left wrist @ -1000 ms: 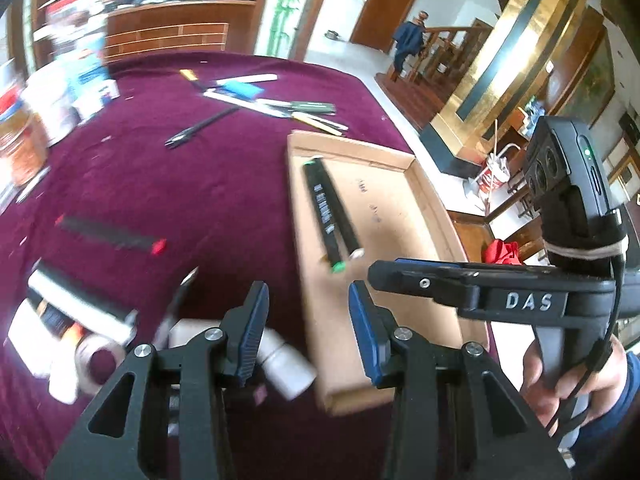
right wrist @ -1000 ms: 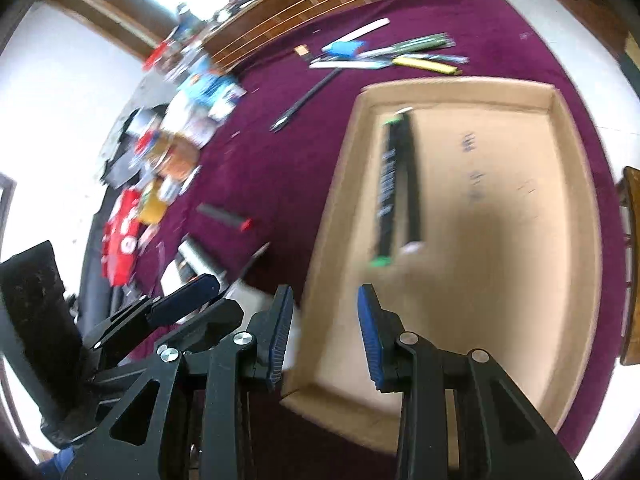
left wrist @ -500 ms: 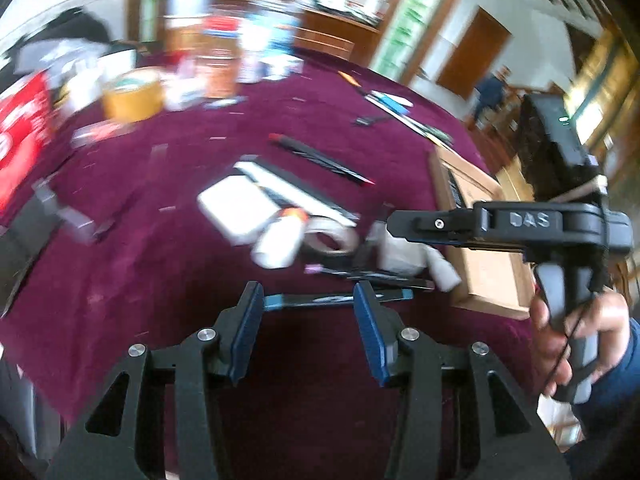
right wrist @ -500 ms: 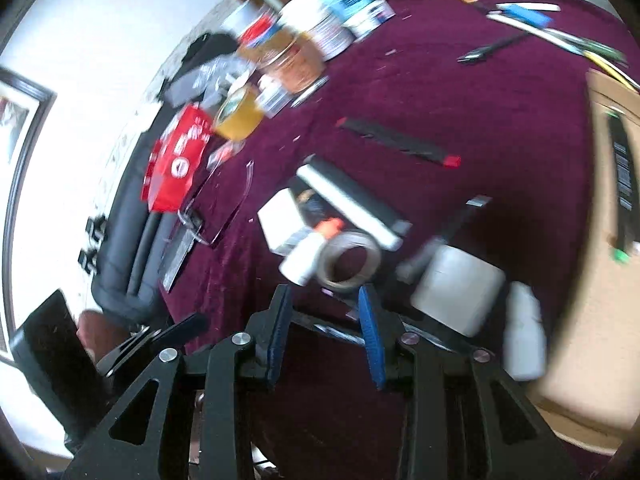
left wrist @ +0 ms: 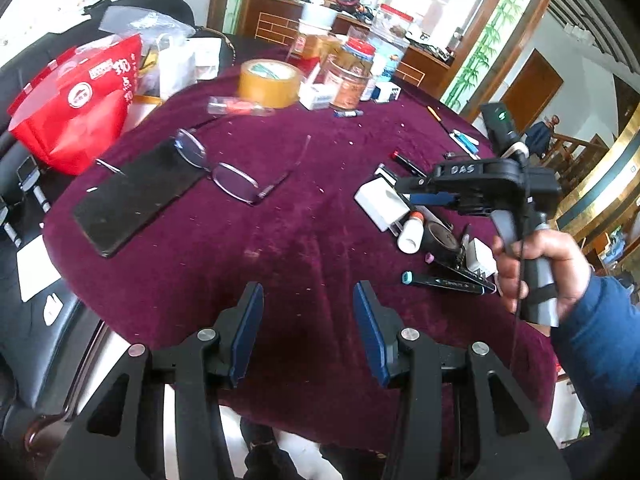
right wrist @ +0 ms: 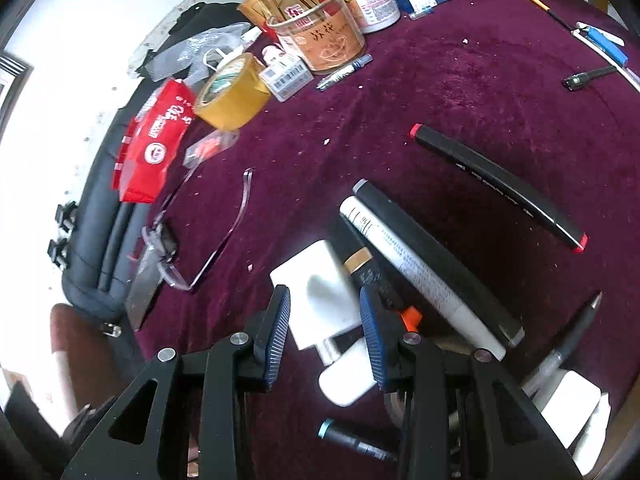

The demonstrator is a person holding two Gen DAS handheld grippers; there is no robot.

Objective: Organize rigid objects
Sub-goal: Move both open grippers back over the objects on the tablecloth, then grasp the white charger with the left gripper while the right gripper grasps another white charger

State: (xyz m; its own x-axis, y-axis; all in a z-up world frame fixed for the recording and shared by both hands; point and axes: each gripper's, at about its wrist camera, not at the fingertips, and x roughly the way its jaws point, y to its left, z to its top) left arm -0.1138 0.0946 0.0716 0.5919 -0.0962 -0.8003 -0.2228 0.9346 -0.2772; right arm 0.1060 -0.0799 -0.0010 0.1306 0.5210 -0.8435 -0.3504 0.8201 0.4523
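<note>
both tongs, left (left wrist: 308, 328) and right (right wrist: 324, 336), stand apart and empty over the maroon-clothed bench (left wrist: 280, 240); the cardboard tray seen earlier is gone from view.

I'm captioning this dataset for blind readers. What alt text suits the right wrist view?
The right gripper, jaws open and empty, hovers over a white block amid a cluster of markers on a maroon tablecloth. Glasses, a tape roll and jars lie farther off.

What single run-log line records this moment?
left hand-held gripper: open, empty, over cloth | right hand-held gripper: open, above white block | markers: on table
</note>
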